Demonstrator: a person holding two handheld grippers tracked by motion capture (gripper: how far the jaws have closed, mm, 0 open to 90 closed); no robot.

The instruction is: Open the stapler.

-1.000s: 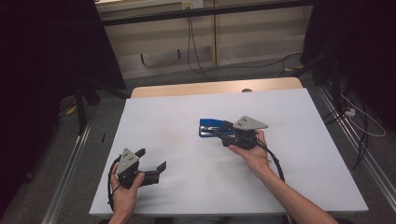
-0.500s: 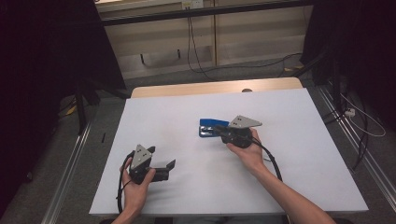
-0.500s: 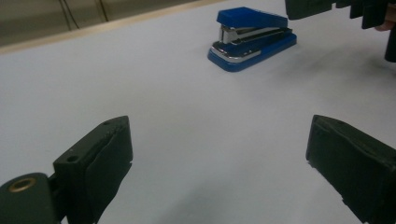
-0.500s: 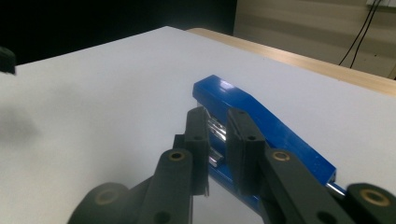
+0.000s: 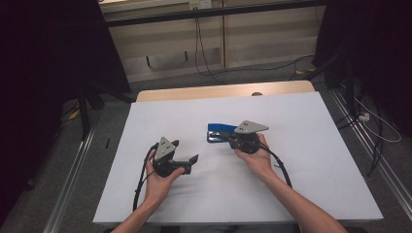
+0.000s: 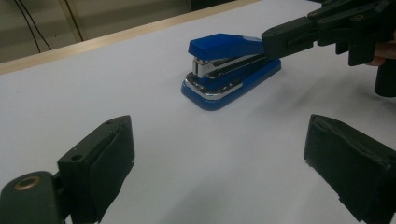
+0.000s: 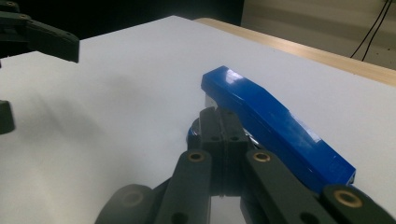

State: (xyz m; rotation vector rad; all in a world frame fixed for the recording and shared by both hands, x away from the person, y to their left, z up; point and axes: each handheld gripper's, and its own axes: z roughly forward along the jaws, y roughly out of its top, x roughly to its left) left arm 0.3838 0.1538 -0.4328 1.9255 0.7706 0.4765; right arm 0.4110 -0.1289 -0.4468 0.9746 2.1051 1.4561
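Note:
A blue stapler [image 5: 219, 132] lies on the white table [image 5: 311, 145], a little beyond its middle. My right gripper [image 5: 225, 139] reaches it from the right. Its jaws are shut together and rest against the stapler's [image 7: 275, 126] side, low by the base, with nothing between them [image 7: 218, 122]. My left gripper [image 5: 185, 151] is held above the table's near left part, jaws wide open and pointing at the stapler [image 6: 229, 65] from a short way off. Bare table shows between its pads [image 6: 112, 154]. The right gripper's [image 6: 299, 35] black jaws show beside the stapler's top.
A wooden strip [image 5: 204, 92] runs along the table's far edge. Black cables [image 5: 141, 184] trail from both grippers toward the near edge. Dark stands and floor cables [image 5: 374, 126] surround the table.
My left gripper has moved right and forward, toward the stapler, still open. The right gripper has edged slightly left against the stapler, which has hardly shifted.

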